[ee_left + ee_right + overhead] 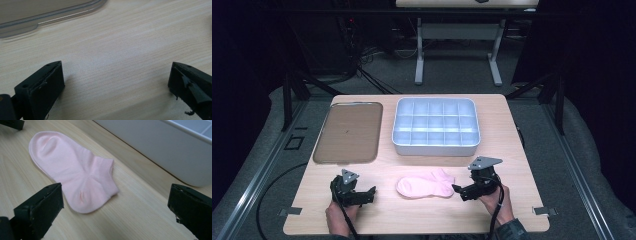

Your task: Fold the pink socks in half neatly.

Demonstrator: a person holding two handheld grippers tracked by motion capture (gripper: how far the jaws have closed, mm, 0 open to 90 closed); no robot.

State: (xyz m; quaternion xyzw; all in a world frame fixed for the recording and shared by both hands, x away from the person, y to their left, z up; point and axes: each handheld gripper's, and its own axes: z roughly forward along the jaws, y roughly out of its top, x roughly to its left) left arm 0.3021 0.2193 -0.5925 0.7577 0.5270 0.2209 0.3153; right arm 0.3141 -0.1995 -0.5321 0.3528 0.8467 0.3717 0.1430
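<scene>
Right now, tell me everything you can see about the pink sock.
The pink sock is a short ankle sock of soft knit fabric, pale pink, with a ribbed cuff. It lies flat and unfolded on the wooden table, near the front edge, in front of the white divided bin. It rests between the two tools, both open, and neither touches it.

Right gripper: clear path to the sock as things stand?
Probably yes. The right gripper sits just beside the sock, jaws open toward it, with bare table between them. The bin stands off to the side, not in the way.
</scene>
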